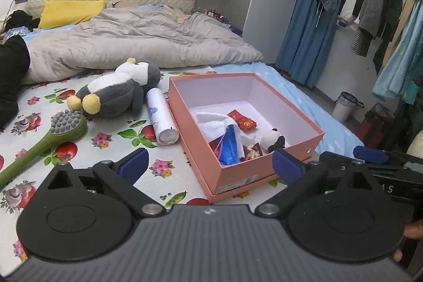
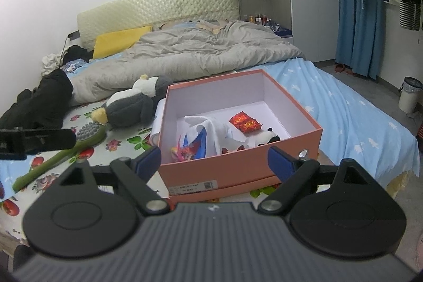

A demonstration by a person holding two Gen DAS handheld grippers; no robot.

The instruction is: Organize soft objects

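On the bed (image 1: pixel 39 123), going from left to right, lies first a green massage brush (image 1: pixel 53 135) at about 9 o'clock, then a grey and white plush penguin (image 1: pixel 119 89) at 11 o'clock, on its back, with its yellow feet just beside the brush head. Next to it a white spray can (image 1: pixel 161 118) lies along the left wall of the pink box (image 1: pixel 246 171), very near to it. Inside this box, at 12 o'clock, are already a white cloth (image 1: pixel 214 123), a blue shiny wrapper (image 1: pixel 228 147), a red packet (image 1: pixel 242 120) and a small plush panda (image 1: pixel 273 140) in the near right corner.

Both tools hover before the box and hold nothing: the left gripper (image 1: pixel 208 164) has its jaws wide, and the right gripper (image 2: pixel 214 159) too.

I judge that the step in hand is the choice of the next soft thing, and the penguin is the only one left outside. The next move asks the left gripper to go toward 11 o'clock, to close on the penguin's body, and then to carry it over the box wall.
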